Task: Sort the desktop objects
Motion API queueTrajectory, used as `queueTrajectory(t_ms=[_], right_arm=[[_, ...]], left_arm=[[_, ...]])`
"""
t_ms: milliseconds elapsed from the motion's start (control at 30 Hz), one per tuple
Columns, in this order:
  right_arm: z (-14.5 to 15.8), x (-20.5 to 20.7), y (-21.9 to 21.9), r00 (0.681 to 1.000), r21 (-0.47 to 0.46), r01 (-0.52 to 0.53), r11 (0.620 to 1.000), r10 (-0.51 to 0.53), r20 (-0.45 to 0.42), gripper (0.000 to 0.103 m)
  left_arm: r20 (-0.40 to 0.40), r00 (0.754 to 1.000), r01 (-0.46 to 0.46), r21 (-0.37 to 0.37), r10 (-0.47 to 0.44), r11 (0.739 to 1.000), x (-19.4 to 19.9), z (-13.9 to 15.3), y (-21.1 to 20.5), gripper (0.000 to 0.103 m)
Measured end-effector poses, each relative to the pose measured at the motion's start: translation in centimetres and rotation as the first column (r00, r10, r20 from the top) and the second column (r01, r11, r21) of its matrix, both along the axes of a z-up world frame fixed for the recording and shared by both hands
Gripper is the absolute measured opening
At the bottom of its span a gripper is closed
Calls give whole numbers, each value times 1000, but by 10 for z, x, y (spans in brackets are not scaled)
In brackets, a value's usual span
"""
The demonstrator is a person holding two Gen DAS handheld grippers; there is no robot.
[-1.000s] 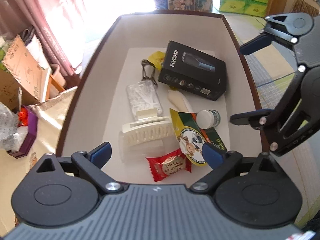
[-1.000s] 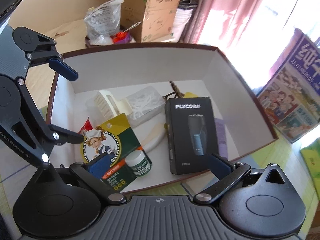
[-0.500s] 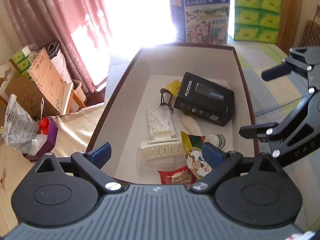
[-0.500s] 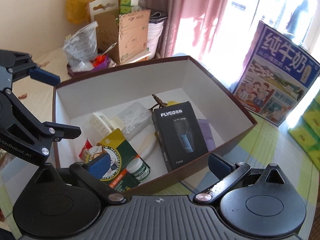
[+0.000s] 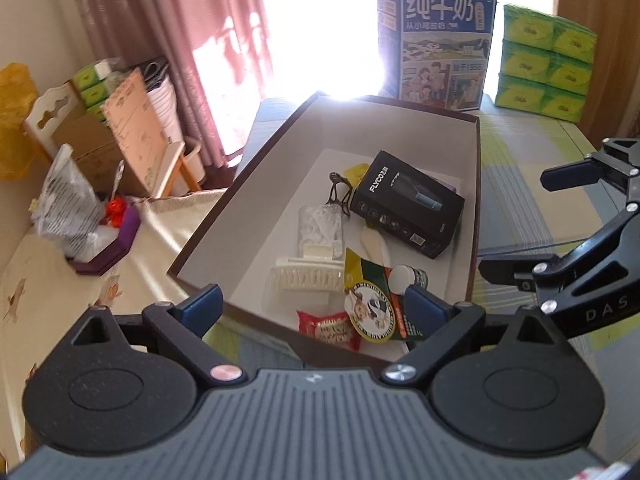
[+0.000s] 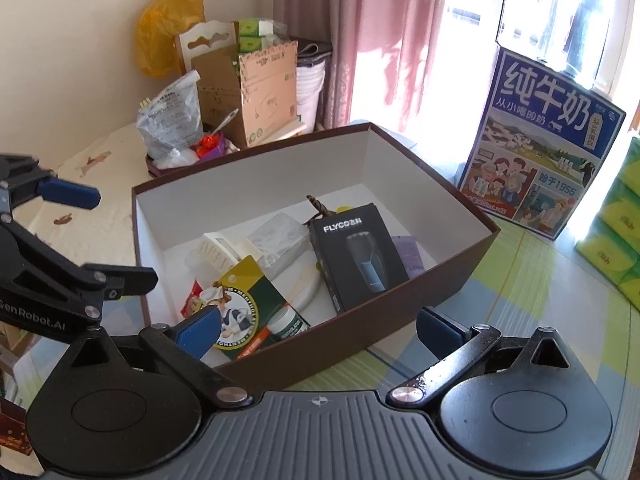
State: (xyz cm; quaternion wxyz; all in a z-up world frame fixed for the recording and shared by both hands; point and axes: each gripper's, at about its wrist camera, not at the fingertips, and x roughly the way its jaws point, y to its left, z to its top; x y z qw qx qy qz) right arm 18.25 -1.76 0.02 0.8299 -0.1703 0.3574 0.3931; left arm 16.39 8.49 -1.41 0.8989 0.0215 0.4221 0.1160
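Observation:
A brown box [image 5: 478, 184] with a white inside holds several small things: a black FLYCO shaver box [image 5: 406, 202], a white comb [image 5: 308, 280], a clear bag of floss picks [image 5: 320, 222], a red snack packet [image 5: 330, 328], a green-and-yellow carded pack [image 5: 370, 308] and a small white-capped jar [image 5: 404, 274]. The box [image 6: 440, 276] and shaver box [image 6: 358, 254] also show in the right wrist view. My left gripper [image 5: 314, 306] is open and empty above the box's near edge. My right gripper [image 6: 320, 326] is open and empty above another side.
A blue milk carton [image 5: 436, 44] and green tissue packs [image 5: 544, 62] stand beyond the box. Cardboard boxes [image 6: 256, 92], a plastic bag [image 6: 170, 124] and a purple tray [image 5: 108, 246] crowd the side by the pink curtain [image 5: 180, 60]. The table has a striped cloth [image 6: 540, 304].
Both grippers have pulled back and up from the box, still open and empty. The things in the box have not moved.

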Motion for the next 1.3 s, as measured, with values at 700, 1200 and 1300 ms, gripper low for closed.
queueTrajectory(t_ms=[700,1200,1300], right_arm=[[23,-47,-72,999,71,-49,996,49,4,101],[29,-66,-109,998,94,-62,994,61,21,101],[29,-69,-115,997,93,-71,993,70,18,101]], left_arm=[[36,993,-111,11,110,994,-50,22,-76,96],[54,978,-204,12,203,979,-75,24,-111,99],[56,974,-222,10,222,975,-79,23,-116,99]])
